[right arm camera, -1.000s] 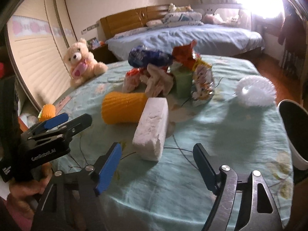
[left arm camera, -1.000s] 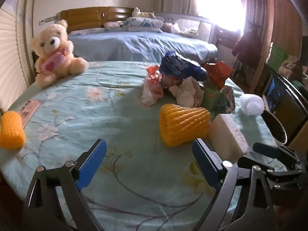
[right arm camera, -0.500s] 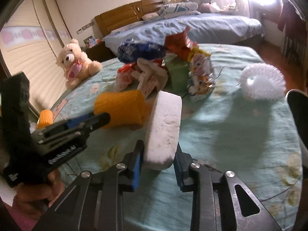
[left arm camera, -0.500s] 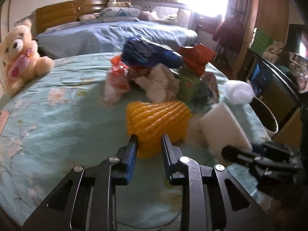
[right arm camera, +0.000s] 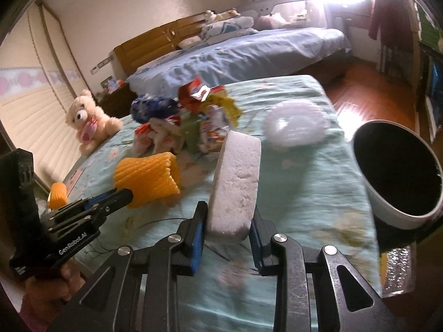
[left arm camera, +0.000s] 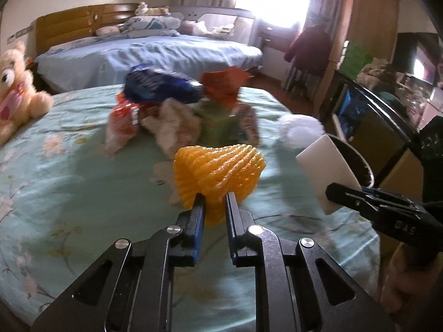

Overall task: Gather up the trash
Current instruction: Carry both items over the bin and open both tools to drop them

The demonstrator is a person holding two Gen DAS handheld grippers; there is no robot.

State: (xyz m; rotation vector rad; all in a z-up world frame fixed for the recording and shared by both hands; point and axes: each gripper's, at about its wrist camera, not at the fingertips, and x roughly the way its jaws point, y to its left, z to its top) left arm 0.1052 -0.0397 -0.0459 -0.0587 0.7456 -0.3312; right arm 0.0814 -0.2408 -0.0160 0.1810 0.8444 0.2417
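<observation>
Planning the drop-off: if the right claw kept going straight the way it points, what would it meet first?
Probably the wrapper pile, beyond the foam block that the right claw grips; depth is unclear. The bin sits off right.

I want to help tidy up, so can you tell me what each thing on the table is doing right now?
Left gripper: fingers closing on the orange foam net.
Orange foam net: squeezed, lifted off the table.
Right gripper: clamped on the white foam block.
White foam block: held up on end.
Trash pile: heaped, untouched.
White foam net: lying loose.
Bin: open, looks empty.
Teddy bear: sitting up.
</observation>
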